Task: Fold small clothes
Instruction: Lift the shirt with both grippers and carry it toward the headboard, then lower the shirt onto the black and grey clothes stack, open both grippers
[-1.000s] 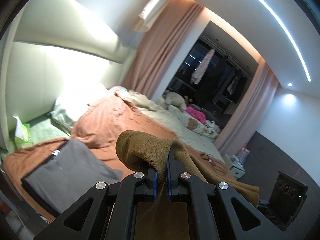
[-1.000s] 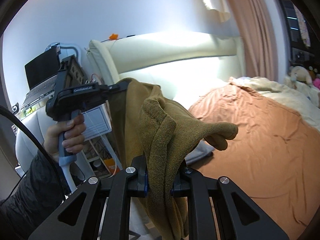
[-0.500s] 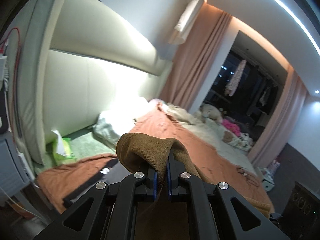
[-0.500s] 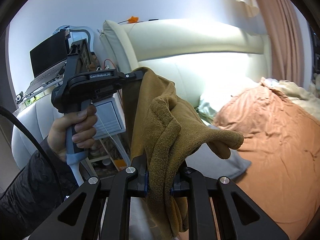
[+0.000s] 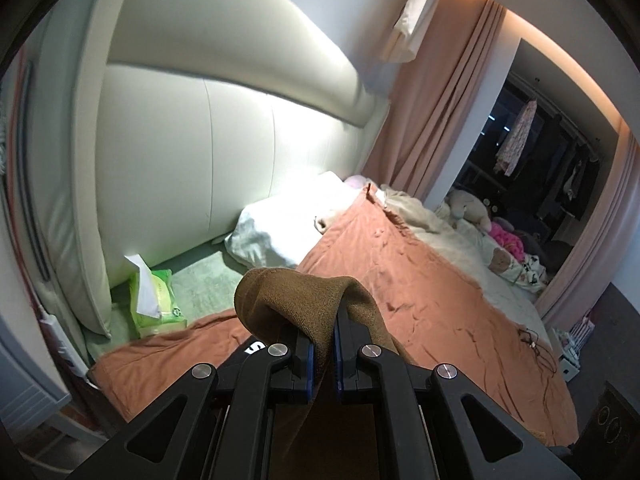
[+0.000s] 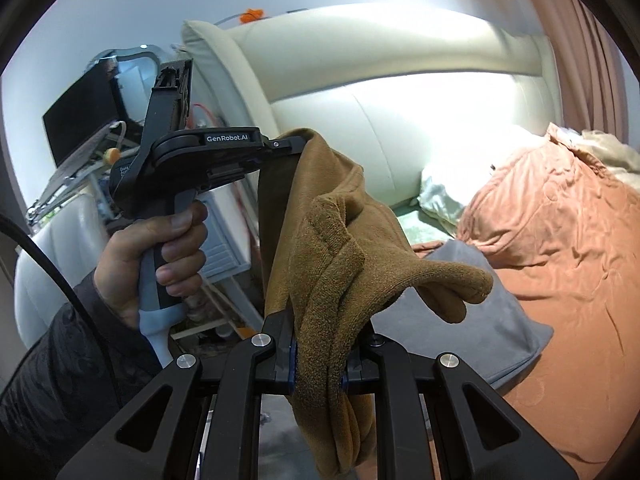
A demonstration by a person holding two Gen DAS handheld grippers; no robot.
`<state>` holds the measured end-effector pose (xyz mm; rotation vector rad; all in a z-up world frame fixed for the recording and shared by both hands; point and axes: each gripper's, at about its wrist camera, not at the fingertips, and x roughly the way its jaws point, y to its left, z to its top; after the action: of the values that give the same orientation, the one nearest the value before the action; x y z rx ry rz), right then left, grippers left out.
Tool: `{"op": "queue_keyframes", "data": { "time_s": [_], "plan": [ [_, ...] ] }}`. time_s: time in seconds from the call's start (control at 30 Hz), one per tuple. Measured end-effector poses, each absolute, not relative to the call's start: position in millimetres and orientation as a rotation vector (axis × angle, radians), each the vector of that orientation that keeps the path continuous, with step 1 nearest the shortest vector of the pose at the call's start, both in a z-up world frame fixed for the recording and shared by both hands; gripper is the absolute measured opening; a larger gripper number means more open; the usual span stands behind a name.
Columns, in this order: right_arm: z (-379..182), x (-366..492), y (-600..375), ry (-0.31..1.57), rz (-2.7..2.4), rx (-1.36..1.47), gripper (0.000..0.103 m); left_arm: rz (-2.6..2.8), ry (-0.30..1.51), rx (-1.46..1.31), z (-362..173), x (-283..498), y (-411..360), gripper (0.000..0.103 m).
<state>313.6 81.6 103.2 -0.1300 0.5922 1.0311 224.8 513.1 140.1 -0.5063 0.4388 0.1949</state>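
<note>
the brown knit garment (image 6: 320, 248) is a thick, fuzzy olive-brown piece, bunched into soft folds, with a rounded sleeve or cuff end sticking out to the right and a smoother, flatter panel hanging on its left side. it hangs in the air above the near edge of the bed, stretched between the two grippers and touching neither the bedding nor the floor as far as the views show. the right gripper (image 6: 316, 364) has its jaws clamped on a gathered wad of the fabric, which spills upward over the fingertips and droops below them. the left gripper (image 5: 322, 350) pinches another fold between its blue-padded jaws, the cloth curling forward over the left finger in a rounded hump; in the right wrist view the same tool is held in the person's left hand (image 6: 160, 256), gripping the upper left corner of the garment. below lie the rust-orange bedspread (image 5: 432, 304), a folded grey cloth (image 6: 472, 320), a white pillow (image 5: 288, 224) against the cream headboard (image 5: 224, 128), and a green tissue pack (image 5: 154, 300).
</note>
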Motion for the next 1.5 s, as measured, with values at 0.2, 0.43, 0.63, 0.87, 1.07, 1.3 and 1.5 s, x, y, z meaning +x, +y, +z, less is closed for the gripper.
{"op": "queue_keyframes", "data": {
  "time_s": [0.2, 0.43, 0.63, 0.87, 1.07, 1.3, 1.5],
  "plan": [
    [90, 349, 75, 0.598, 0.995, -0.161, 0.012, 0.175, 0.494, -0.508, 111, 279, 516, 0.007],
    [63, 392, 79, 0.668, 0.96, -0.147, 0.014, 0.156, 0.585, -0.499, 70, 336, 512, 0.007],
    [30, 426, 73, 0.763, 0.952, -0.045, 0.014, 0.152, 0.677, -0.495, 32, 368, 513, 0.007],
    [-21, 463, 63, 0.926, 0.941, 0.147, 0.018, 0.164, 0.843, -0.544, -25, 401, 519, 0.008],
    [-54, 488, 40, 1.068, 1.017, 0.435, 0.059, 0.15, 0.896, -0.608, -31, 412, 530, 0.048],
    [-79, 514, 29, 1.152, 1.046, 0.76, 0.062, 0.148, 0.961, -0.718, -40, 434, 544, 0.058],
    [-96, 529, 17, 1.226, 0.958, 0.983, 0.062, 0.204, 0.979, -0.907, -59, 438, 566, 0.057]
  ]
}}
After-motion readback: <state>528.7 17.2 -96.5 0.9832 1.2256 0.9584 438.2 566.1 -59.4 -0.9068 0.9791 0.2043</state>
